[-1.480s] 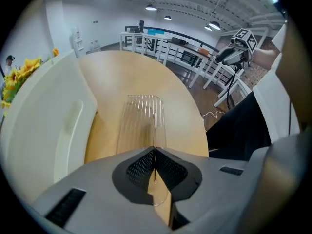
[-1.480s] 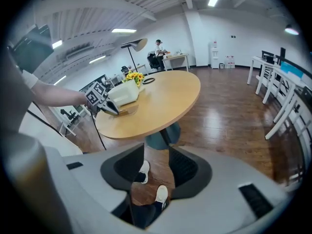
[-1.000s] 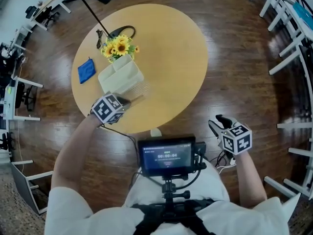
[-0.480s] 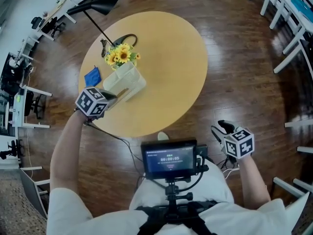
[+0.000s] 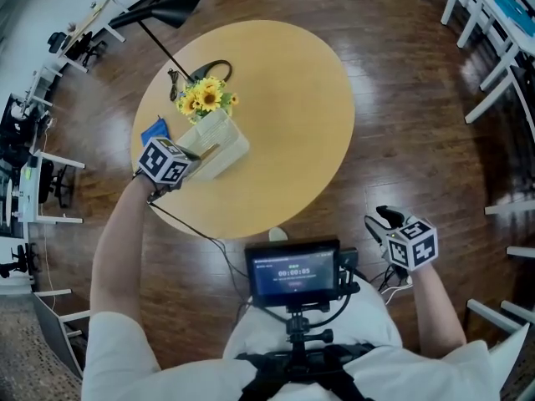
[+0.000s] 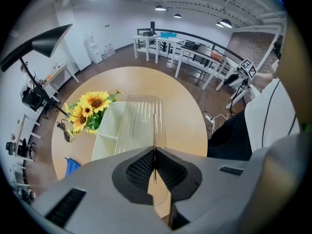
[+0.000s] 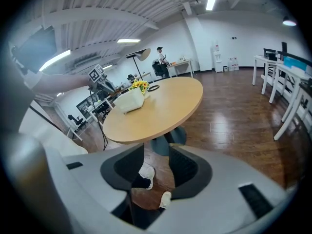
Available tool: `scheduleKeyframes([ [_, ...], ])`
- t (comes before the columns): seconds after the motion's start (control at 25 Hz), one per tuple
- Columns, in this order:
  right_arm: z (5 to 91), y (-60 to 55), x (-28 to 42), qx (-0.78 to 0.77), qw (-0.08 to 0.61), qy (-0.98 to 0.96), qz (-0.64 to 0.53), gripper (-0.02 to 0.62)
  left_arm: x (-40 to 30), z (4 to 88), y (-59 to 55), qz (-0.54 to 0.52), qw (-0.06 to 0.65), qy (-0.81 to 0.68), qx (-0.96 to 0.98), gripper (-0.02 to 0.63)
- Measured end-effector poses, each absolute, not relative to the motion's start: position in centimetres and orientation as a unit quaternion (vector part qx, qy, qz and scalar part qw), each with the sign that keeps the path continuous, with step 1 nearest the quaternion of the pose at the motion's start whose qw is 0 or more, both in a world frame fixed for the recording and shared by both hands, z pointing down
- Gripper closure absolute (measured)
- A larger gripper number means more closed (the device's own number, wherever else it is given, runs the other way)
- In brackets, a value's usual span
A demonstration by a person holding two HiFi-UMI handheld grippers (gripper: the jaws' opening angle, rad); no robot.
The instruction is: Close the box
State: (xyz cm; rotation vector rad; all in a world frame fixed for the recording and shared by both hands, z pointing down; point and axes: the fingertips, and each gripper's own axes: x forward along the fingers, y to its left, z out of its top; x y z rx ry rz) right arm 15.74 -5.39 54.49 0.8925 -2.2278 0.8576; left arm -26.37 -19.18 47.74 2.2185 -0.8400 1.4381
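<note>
A white compartment box (image 5: 221, 146) stands on the round wooden table (image 5: 288, 98), near its left edge. Its clear ribbed lid (image 6: 142, 121) is raised on edge over the white base (image 6: 108, 134). My left gripper (image 5: 194, 162) is shut on the lid's thin rim, which runs straight between the jaws in the left gripper view (image 6: 154, 153). My right gripper (image 5: 380, 218) hangs off the table at the right, over the floor, open and holding nothing (image 7: 157, 167). In the right gripper view the box (image 7: 130, 100) sits far off on the table.
A bunch of sunflowers (image 5: 205, 97) stands right behind the box, with a blue cloth (image 5: 155, 130) to its left. A black floor lamp (image 5: 163, 11) leans over the table's far left. A monitor (image 5: 292, 272) hangs at my chest. White desks (image 5: 489, 23) line the right.
The left gripper has swung left and up with the clear lid, lifting it from lying flat beside the box to standing on edge. The right gripper has stayed in place.
</note>
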Motion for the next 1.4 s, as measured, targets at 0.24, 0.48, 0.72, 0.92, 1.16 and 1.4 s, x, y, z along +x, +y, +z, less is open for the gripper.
scheduleKeyframes([
  [0.24, 54.1, -6.6, 14.7, 0.334, 0.302, -0.835, 0.315, 0.428, -26.4, 49.7, -20.4, 0.516, 0.181, -0.29, 0.786, 0.6],
  [0.48, 53.9, -7.0, 13.8, 0.334, 0.303, -0.834, 0.317, 0.428, -26.2, 50.6, -21.1, 0.517, 0.176, -0.277, 0.79, 0.6],
  [0.72, 54.3, -6.7, 13.6, 0.336, 0.304, -0.831, 0.323, 0.426, -26.7, 51.0, -21.5, 0.517, 0.177, -0.279, 0.79, 0.6],
  [0.92, 54.5, -6.6, 13.7, 0.336, 0.305, -0.829, 0.326, 0.428, -26.5, 51.1, -21.5, 0.514, 0.181, -0.278, 0.791, 0.6],
  [1.16, 54.7, -6.9, 13.8, 0.337, 0.304, -0.829, 0.326, 0.427, -26.6, 51.9, -21.6, 0.514, 0.185, -0.278, 0.791, 0.6],
  [1.4, 54.9, -6.8, 13.9, 0.336, 0.306, -0.828, 0.329, 0.427, -26.7, 52.3, -21.6, 0.508, 0.192, -0.277, 0.792, 0.6],
])
